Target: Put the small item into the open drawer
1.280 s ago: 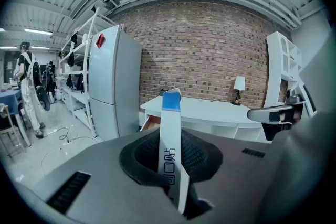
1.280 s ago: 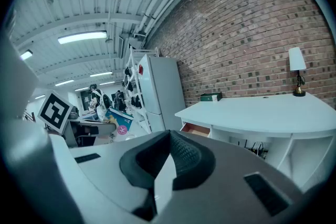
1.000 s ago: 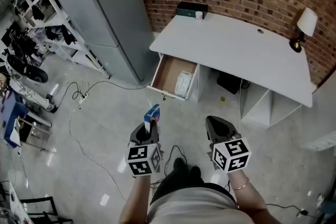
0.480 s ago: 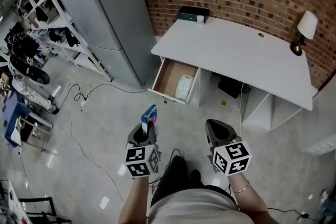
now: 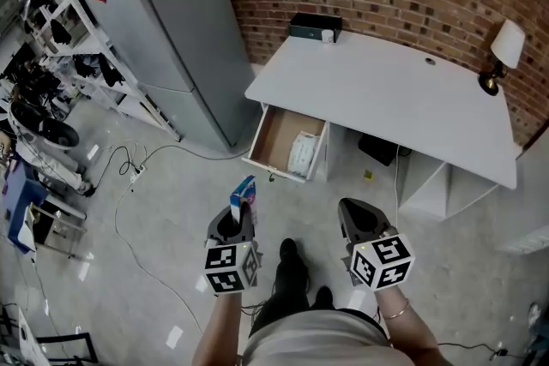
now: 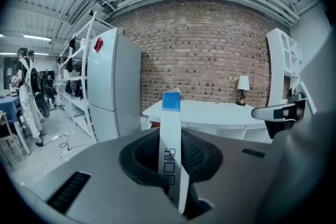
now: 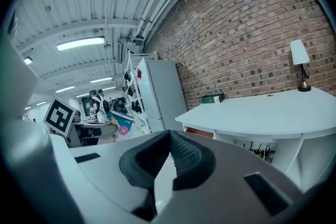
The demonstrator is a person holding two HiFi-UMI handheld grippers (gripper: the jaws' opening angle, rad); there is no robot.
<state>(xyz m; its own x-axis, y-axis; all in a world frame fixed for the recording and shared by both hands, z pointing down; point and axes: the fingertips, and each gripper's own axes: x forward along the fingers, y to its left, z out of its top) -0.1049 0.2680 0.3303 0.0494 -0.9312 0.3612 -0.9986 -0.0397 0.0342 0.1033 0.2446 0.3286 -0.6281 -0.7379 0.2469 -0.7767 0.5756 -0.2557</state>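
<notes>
Jaws tight around upright small item (image 6: 170, 144)

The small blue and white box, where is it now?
In the head view, the box is lower left of centre, clamped upright in the left gripper, over the floor in front of the open drawer.

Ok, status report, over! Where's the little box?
Left hand-held gripper shut on small box. Right hand-held gripper shut, empty. Drawer open, white packet inside.
</notes>
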